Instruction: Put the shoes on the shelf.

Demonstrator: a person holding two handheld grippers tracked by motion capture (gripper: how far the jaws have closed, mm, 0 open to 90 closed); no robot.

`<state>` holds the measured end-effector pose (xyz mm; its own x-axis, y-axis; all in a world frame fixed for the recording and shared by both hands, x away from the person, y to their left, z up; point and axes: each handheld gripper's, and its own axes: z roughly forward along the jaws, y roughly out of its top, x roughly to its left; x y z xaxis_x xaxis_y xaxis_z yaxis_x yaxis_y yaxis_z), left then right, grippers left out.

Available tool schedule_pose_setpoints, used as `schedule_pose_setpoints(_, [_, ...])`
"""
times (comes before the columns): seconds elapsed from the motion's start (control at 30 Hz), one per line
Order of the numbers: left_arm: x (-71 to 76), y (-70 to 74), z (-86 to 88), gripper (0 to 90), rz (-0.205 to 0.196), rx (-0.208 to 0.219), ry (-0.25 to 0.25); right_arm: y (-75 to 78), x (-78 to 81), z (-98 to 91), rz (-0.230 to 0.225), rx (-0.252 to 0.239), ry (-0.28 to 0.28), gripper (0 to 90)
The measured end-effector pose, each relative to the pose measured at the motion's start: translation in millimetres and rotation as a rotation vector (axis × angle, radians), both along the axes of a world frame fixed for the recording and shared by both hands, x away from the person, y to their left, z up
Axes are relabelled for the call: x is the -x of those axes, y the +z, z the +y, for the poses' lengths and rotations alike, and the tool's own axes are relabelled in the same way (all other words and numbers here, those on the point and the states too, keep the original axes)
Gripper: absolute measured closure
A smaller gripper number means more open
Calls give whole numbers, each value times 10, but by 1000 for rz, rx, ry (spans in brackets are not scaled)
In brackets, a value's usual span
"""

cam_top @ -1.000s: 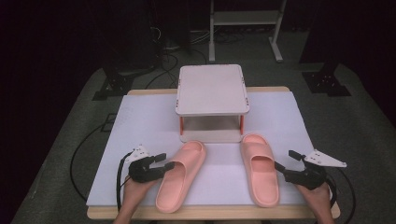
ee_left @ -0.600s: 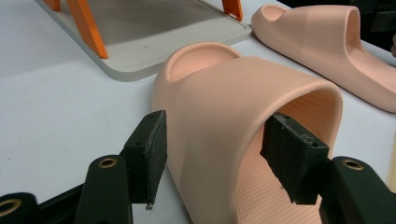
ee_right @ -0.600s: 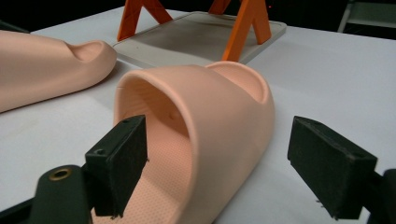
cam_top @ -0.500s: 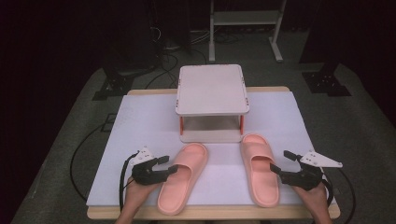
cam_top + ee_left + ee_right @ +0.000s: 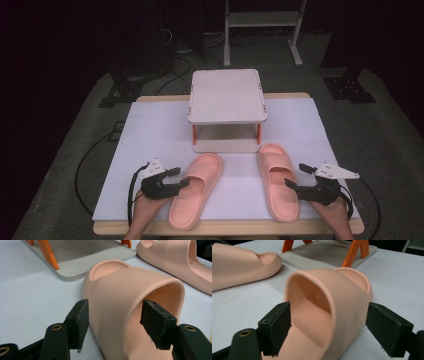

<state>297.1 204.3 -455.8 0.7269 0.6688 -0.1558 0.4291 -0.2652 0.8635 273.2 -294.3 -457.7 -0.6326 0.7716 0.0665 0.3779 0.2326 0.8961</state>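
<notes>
Left tongs (image 5: 183,177) have just been opening: they now straddle the outer strap wall of the left salmon-pink foam slide sandal (image 5: 196,189), pads seemingly clear. Right tongs (image 5: 295,177) stand spread around the right sandal's (image 5: 276,180) strap. Both sandals rest on the table (image 5: 150,135); neither is gripped.

Bright table, dark surroundings, sharp focus

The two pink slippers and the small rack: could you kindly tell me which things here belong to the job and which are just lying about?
In the job:
- left slipper, its strap wall between the open left tongs
- right slipper, straddled by the open right tongs
- two-tier rack, probably their destination

Lying about:
- metal stand on the floor behind
- floor cables
</notes>
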Motion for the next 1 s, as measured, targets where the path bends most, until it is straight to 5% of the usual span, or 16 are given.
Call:
schedule_pose_setpoints(0.37, [4, 4, 7, 425, -10, 0, 9, -43, -13, 97, 15, 54, -43, 286])
schedule_pose_setpoints(1.0, [31, -47, -92, 582, -1, -68, 9, -107, -54, 293, -6, 146, -236, 588])
